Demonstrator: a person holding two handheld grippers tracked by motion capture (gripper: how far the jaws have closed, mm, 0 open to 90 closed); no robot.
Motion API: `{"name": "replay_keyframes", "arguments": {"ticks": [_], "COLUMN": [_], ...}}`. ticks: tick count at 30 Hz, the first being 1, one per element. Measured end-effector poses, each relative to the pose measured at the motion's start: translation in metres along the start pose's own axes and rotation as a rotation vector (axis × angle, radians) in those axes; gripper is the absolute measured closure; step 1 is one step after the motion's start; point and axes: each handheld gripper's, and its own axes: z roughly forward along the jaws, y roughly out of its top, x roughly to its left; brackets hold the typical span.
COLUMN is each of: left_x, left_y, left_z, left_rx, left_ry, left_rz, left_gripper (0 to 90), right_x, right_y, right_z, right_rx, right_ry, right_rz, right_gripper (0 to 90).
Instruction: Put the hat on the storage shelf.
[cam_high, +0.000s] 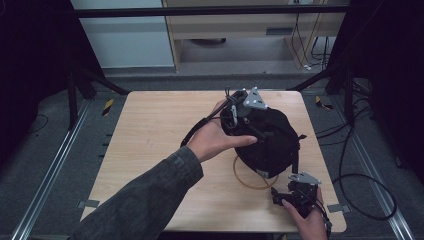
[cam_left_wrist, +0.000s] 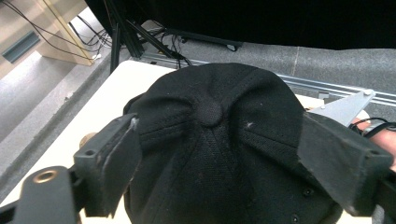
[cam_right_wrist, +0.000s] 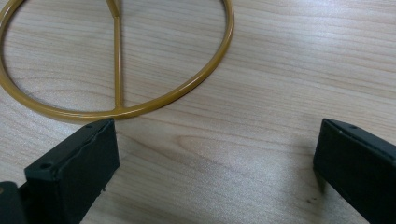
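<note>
A black cap (cam_high: 270, 140) sits over a gold wire stand whose ring base (cam_high: 248, 178) lies on the wooden table (cam_high: 150, 130). My left gripper (cam_high: 244, 120) is at the cap's far left side, held by a hand. In the left gripper view it (cam_left_wrist: 219, 135) is open, with its jaws straddling the cap's crown (cam_left_wrist: 210, 112) and button. My right gripper (cam_high: 287, 192) is low at the table's front right, just in front of the ring. It (cam_right_wrist: 217, 135) is open over bare wood, and the ring base (cam_right_wrist: 187, 88) and its rod (cam_right_wrist: 117, 56) lie just beyond the jaws.
The table's right edge (cam_high: 325, 165) and front edge are close to the right gripper. Cables (cam_high: 360, 190) lie on the floor to the right. A dark-sleeved forearm (cam_high: 150, 200) crosses the table's front left. The left half of the table is bare wood.
</note>
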Motion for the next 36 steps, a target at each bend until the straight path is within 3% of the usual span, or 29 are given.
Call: {"name": "replay_keyframes", "arguments": {"ticks": [10, 23, 29, 31, 36], "left_x": [0.000, -0.007, -0.010, -0.011, -0.014], "left_y": [-0.003, -0.004, -0.011, -0.016, -0.025], "left_z": [0.001, -0.003, -0.010, -0.013, -0.018], "left_rx": [-0.023, -0.060, -0.081, -0.103, -0.101], "left_ry": [-0.023, -0.052, -0.035, -0.035, -0.041], "left_rz": [-0.021, -0.014, -0.021, -0.043, -0.051], "left_gripper": [7.1, 4.4, 4.6, 4.6, 4.3], "right_x": [0.000, 0.000, 0.000, 0.000, 0.000], "right_y": [0.000, 0.000, 0.000, 0.000, 0.000], "right_z": [0.000, 0.000, 0.000, 0.000, 0.000], "right_rx": [0.002, 0.003, 0.002, 0.003, 0.004], "right_ry": [0.001, 0.006, 0.003, 0.002, 0.006], "right_rz": [0.007, 0.005, 0.006, 0.006, 0.004], "right_gripper": [0.3, 0.3, 0.3, 0.3, 0.4]}}
